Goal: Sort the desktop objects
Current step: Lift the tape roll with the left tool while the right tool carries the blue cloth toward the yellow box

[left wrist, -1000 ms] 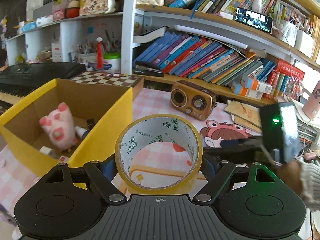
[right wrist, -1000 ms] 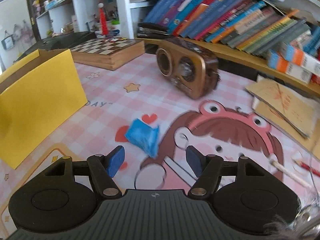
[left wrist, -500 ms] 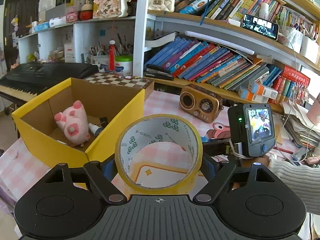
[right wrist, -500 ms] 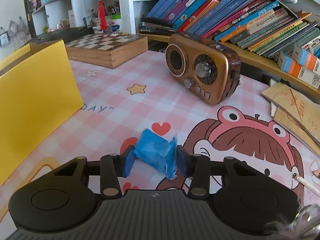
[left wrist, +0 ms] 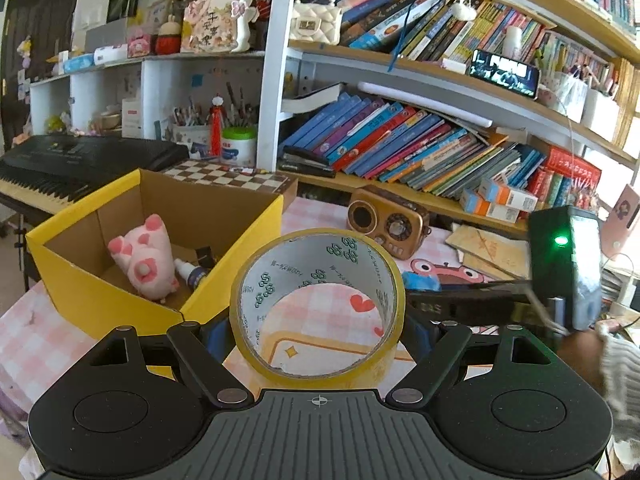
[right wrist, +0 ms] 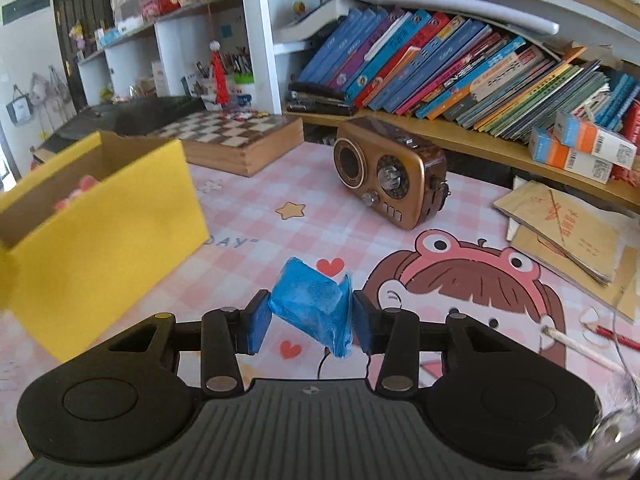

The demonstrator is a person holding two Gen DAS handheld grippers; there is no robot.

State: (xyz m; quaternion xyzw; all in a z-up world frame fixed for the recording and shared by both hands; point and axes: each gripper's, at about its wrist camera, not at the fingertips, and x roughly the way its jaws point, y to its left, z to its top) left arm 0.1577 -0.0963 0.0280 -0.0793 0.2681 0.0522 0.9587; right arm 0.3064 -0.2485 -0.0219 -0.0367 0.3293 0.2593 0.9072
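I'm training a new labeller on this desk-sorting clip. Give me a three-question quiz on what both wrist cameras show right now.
1. True or false: the left gripper holds a roll of tape.
2. What does the right gripper hold? A) a pencil B) a blue wrapped packet C) the radio
3. Fill in: the pink plush toy lies inside the ____ box.

Key:
1. True; its pads press the roll's sides.
2. B; the blue wrapped packet is pinched between the pads, which have just closed on it. The pencil lies on the mat and the radio stands on it.
3. yellow
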